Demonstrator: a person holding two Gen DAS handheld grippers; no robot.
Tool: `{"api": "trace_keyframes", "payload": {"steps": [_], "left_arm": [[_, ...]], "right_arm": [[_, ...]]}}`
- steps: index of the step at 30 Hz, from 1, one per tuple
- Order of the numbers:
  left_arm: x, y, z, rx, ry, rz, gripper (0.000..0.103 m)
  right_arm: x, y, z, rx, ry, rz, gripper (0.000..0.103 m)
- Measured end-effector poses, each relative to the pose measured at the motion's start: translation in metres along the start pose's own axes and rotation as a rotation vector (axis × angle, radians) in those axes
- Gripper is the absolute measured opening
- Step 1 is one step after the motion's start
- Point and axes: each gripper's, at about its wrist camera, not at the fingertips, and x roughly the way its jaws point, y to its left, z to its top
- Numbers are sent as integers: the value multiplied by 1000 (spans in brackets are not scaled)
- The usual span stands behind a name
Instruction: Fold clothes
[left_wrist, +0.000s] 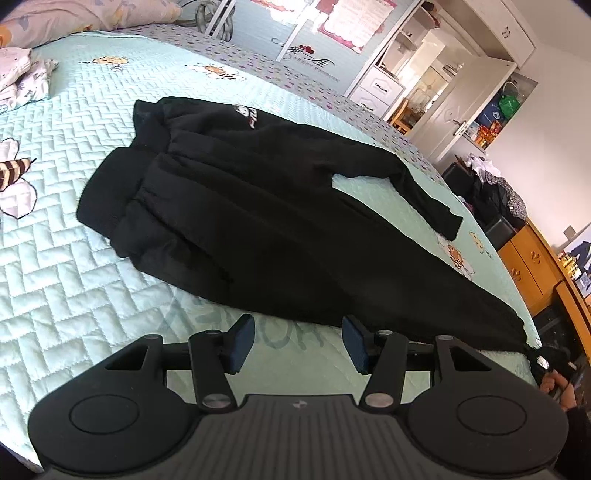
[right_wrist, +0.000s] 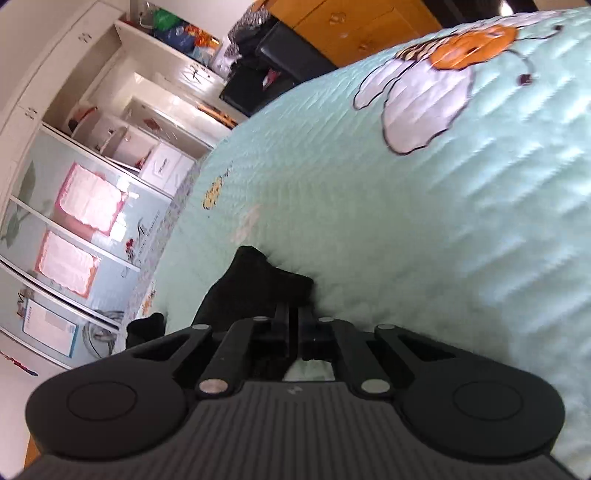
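Here your black sweatpants (left_wrist: 266, 221) lie stretched across the mint quilt (left_wrist: 74, 277), right gripper (right_wrist: 293, 314) clamped on the far-right cuff, left gripper (left_wrist: 297, 341) spread wide, empty.

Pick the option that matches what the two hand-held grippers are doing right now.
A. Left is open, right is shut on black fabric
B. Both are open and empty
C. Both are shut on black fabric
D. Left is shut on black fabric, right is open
A: the left hand-held gripper has its pads spread with only the bedspread between them, while the right hand-held gripper has its fingers pressed together on the black garment.
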Motion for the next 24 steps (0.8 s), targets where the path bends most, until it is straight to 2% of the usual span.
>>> {"api": "trace_keyframes", "payload": {"steps": [3, 5, 7, 8, 9, 10, 13, 15, 19, 24], "left_arm": [[-2, 3, 0, -7, -6, -6, 55], [-3, 5, -1, -11, -10, -9, 56], [-4, 7, -2, -17, -13, -11, 56], [-5, 8, -2, -20, -17, -14, 56], [-6, 9, -2, -24, -21, -16, 56], [-7, 10, -1, -27, -25, -19, 56], [-7, 11, 0, -33, -36, -33, 57], [-7, 10, 0, -33, -43, -43, 57], [-6, 10, -4, -23, -53, -59, 60], [-5, 12, -5, -17, -75, -71, 70]], "right_arm": [[-18, -9, -3, 48, -57, -2, 10], [-34, -12, -5, 45, -107, -34, 15], [-51, -12, -8, 28, -154, -62, 25], [-58, -7, -11, 16, -172, -58, 36], [-61, -1, -12, 9, -183, -38, 42], [-66, 4, -14, 6, -186, -8, 44], [-75, 27, -19, 6, -161, 79, 51], [-68, 52, -20, -15, -106, 144, 55], [-43, 100, -26, -76, 39, 249, 57], [10, 149, -43, -153, 174, 248, 57]]}}
